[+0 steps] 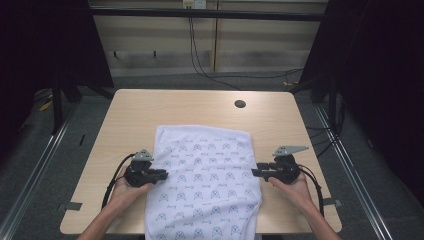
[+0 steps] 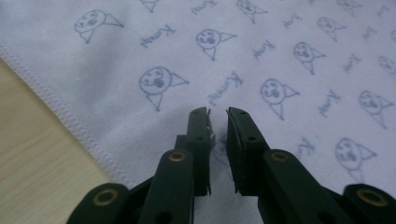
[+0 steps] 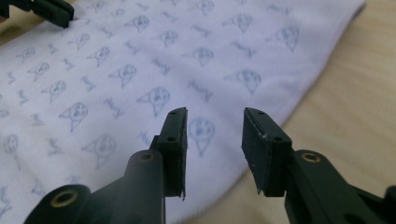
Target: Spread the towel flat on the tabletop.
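Printed white cloth [image 1: 205, 180] lies lengthwise from the table's near edge toward its middle (long axis running away from the person). Left gripper [image 1: 161, 175] points inward over its left hem, jaws narrowly apart, pinching nothing. Right gripper [image 1: 256, 172] mirrors it, jaws spread. Pale wooden table [image 1: 150, 107]; dark curtains around.

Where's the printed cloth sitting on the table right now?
In the high view the printed cloth lies flat on the near middle of the table, its near end hanging over the front edge, between the left tongs and right tongs.
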{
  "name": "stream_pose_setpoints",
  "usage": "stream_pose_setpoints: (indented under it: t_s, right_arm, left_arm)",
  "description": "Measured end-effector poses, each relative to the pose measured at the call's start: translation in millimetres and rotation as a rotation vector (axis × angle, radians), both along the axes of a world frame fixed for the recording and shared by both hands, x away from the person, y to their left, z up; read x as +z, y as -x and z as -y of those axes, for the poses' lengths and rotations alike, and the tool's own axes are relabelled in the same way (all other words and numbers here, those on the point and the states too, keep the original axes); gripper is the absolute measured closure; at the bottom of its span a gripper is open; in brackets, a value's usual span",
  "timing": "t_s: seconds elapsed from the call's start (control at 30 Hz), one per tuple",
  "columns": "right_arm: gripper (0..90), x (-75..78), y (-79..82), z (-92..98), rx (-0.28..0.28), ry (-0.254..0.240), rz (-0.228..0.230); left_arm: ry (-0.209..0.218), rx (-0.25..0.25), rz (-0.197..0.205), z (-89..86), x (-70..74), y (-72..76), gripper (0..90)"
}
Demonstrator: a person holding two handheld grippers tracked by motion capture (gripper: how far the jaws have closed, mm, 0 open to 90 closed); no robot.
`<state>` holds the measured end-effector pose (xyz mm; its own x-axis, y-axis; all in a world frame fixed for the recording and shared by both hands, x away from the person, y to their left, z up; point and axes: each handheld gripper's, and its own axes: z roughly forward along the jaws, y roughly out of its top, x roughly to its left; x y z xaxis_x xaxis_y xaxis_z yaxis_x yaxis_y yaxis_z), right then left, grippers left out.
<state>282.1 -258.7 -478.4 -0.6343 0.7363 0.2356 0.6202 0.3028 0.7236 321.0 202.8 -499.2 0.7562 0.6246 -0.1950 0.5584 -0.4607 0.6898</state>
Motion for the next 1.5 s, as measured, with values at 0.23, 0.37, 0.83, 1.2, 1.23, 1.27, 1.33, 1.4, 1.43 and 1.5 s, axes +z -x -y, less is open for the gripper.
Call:
stream_pose_setpoints:
  t_s: [0.23,0.37,0.83,1.2,1.23,1.27,1.33,1.4,1.43,1.5]
  right_arm:
    - [53.4,-13.0,20.4,-10.3,-0.001,0.041,-0.062]
    - [66.8,-15.9,18.3,-17.6,0.03,0.066,-0.066]
    - [89.4,-1.6,87.0,4.9,0.117,0.01,-0.082]
    - [61.7,9.3,16.8,5.4,-0.016,0.037,0.037]
    - [61.2,8.6,-3.6,5.2,-0.028,0.036,0.042]
    - [59.5,8.1,-18.9,4.2,-0.037,0.04,0.044]
    - [57.3,5.1,-55.5,-0.3,-0.071,0.034,0.051]
    - [55.3,0.1,-74.5,-5.0,-0.102,0.049,0.055]
    - [55.3,0.1,-74.5,-5.0,-0.102,0.049,0.055]
    - [56.3,-7.7,-86.1,-9.6,-0.109,0.055,0.012]
  left_arm:
    - [0.002,0.064,0.015,-9.3,-1.4,-2.3,82.0]
    - [0.018,0.069,0.009,-8.6,-2.6,-7.5,81.8]
    - [0.0,-0.09,-0.048,3.1,3.5,44.0,79.2]
    - [0.071,-0.038,-0.026,4.4,11.3,20.5,79.3]
    - [0.057,-0.027,-0.016,5.6,10.6,13.6,79.1]
    - [0.057,-0.014,-0.019,6.6,9.3,9.3,78.9]
    - [0.053,0.008,-0.032,7.8,4.2,0.3,78.8]
    - [0.031,0.007,-0.028,7.7,-0.8,-2.6,78.6]
    - [0.031,0.007,-0.028,7.7,-0.8,-2.6,78.5]
    - [0.026,0.016,-0.024,6.1,-0.5,-1.4,78.2]
